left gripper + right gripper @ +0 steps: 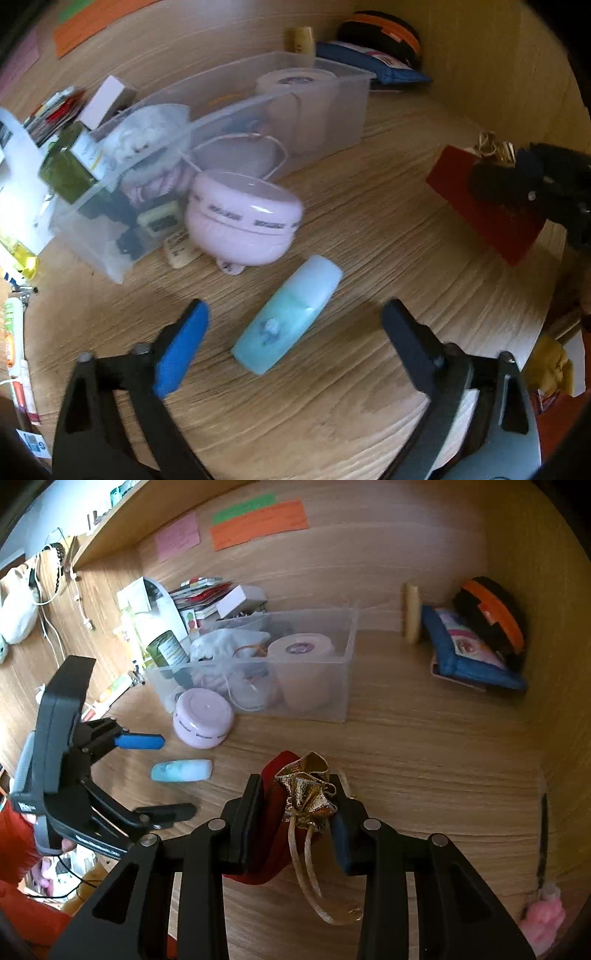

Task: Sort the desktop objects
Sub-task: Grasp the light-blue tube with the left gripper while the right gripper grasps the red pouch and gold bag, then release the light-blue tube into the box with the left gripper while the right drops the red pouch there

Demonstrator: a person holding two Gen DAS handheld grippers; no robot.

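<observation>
Desktop sorting is mid-pickup: the right hand-held gripper (299, 808) clamps a red pouch (275, 797) bound, I judge, for the clear bin (347, 664), while the left hand-held gripper (295, 325), jaws wide and empty, must close on the blue bottle (288, 314).

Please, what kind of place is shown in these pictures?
Probably a home desk set in a wooden alcove: coloured paper notes are stuck on the wooden back panel, a clear plastic bin holds toiletries and a tissue roll, and a shelf edge runs above.
</observation>
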